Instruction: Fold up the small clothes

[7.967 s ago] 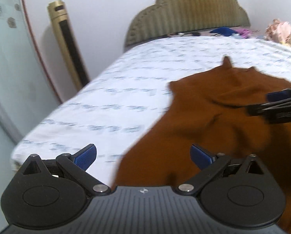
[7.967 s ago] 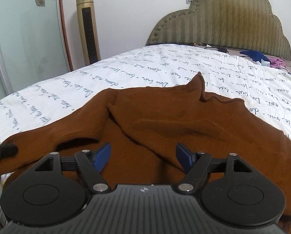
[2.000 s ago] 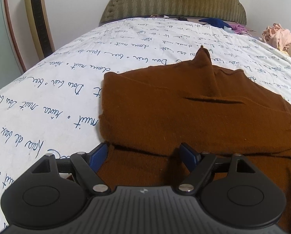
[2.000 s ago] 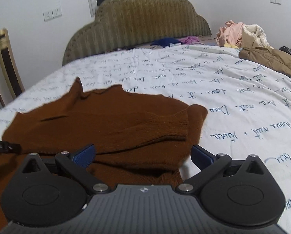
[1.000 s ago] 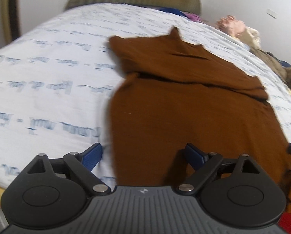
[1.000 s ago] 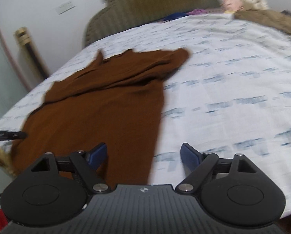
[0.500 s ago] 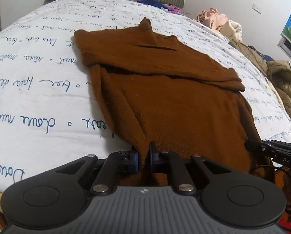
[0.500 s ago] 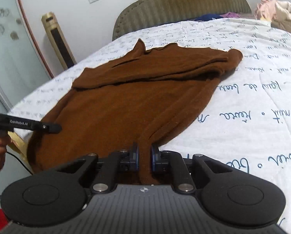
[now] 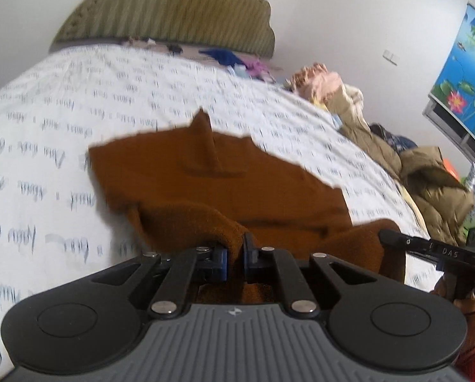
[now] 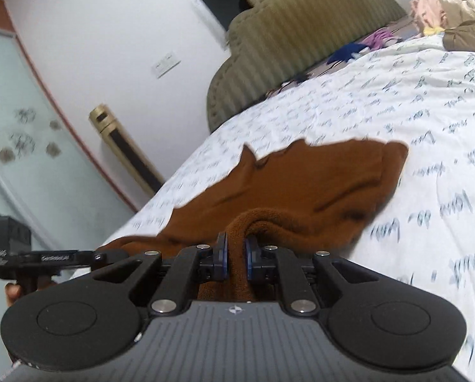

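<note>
Both hand-held grippers [image 9: 234, 256] [image 10: 234, 254] pinch brown sweater [image 9: 224, 187]

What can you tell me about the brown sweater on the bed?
The brown sweater is a soft, fuzzy-looking knit in one rusty brown colour. It lies on the white bedsheet with blue writing, its sleeves folded across the body and a small point sticking up at the far edge. Its near edge is lifted and bunched, pinched by the left gripper and the right gripper, one at each near corner.
</note>
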Demonstrator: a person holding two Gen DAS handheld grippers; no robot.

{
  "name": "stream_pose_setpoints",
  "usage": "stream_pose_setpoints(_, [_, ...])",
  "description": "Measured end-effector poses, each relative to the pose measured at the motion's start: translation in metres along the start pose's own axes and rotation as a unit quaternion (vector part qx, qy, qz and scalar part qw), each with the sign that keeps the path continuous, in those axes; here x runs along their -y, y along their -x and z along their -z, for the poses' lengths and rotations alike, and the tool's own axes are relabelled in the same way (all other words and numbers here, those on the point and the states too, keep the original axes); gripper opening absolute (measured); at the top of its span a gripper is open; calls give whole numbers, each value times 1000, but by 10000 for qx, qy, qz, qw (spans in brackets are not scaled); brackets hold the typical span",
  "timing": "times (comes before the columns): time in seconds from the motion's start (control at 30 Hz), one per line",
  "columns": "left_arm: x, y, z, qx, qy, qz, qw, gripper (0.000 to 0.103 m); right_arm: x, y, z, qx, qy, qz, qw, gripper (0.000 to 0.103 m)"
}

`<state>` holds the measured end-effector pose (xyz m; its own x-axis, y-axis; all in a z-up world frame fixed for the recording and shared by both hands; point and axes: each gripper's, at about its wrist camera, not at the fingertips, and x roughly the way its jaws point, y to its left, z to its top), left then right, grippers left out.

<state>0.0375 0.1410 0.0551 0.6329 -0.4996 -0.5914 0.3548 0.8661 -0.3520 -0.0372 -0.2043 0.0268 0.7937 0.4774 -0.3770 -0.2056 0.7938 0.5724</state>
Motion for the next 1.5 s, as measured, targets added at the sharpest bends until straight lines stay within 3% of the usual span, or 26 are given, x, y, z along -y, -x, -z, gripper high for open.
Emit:
stream_pose_setpoints(0.27, [-21, -57, -37, -274, 416, -386, 9980, 9, 45, -45, -26, 80, -497, 533, 9973, 16])
stream_pose_setpoints(0.4, [-32, -92, -33, -593, 416, -824, 9940, 9, 59, -72, -17, -154, -450, 957, 9943, 17])
stream_pose_setpoints(0.5, [-47, -99, -22, -797, 662, -766, 9917, 12, 67, -77, -9, -311, -591, 933, 9934, 22])
stream_pose_setpoints(0.57, [-60, -93, -13, -877, 936, -474, 9906, 23, 68, -71, -4, -330, -602, 847, 9940, 29])
stream_pose_setpoints(0.63, [-72, -84, -4, -921, 1214, -156, 9882, 32, 66, -62, -1, -347, -552, 801, 9947, 44])
stream_pose_setpoints(0.7, [-81, -72, 8, -894, 1387, -87, 9863, 48, 63, -51, 5, -370, -446, 800, 9951, 63])
stream_pose_setpoints(0.73, [-82, -66, 13, -831, 1398, -154, 9866, 59, 61, -45, 9, -385, -377, 793, 9954, 64])
stream_pose_setpoints(0.8, [-84, -55, 25, -765, 1362, -169, 9876, 61, 59, -35, 15, -432, -304, 815, 9953, 65])
stream_pose_setpoints(0.87, [-83, -47, 37, -845, 1312, 92, 9877, 61, 61, -26, 24, -558, -380, 815, 9944, 71])
stream_pose_setpoints(0.93, [-78, -39, 49, -1009, 1229, 479, 9861, 61, 64, -19, 34, -768, -543, 617, 9936, 72])
stream_pose_setpoints(1.03, [-62, -27, 69, -1318, 820, 1024, 9826, 62, 57, -3, 49, -1132, -503, -13, 9923, 78])
stream_pose_setpoints(1.17, [-43, -12, 81, -1357, 264, 1046, 9848, 61, 31, 18, 67, -1705, 99, -972, 9805, 87])
stream_pose_setpoints(1.23, [-40, -10, 81, -1374, 275, 1110, 9839, 58, 25, 23, 71, -1687, 189, -933, 9811, 87])
stream_pose_setpoints(1.33, [-35, -5, 82, -1386, 156, 1128, 9838, 47, 36, 21, 70, -1574, -221, -828, 9838, 81])
stream_pose_setpoints(1.37, [-32, -2, 82, -1390, 90, 1092, 9842, 33, 41, 19, 71, -1568, -368, -802, 9837, 71])
stream_pose_setpoints(1.47, [-22, 12, 78, -1327, -19, 1131, 9847, 12, 41, 17, 74, -1612, -372, -722, 9836, 21])
stream_pose_setpoints(1.5, [-19, 15, 76, -1263, -43, 1145, 9853, 11, 39, 19, 73, -1576, -347, -749, 9840, 20])
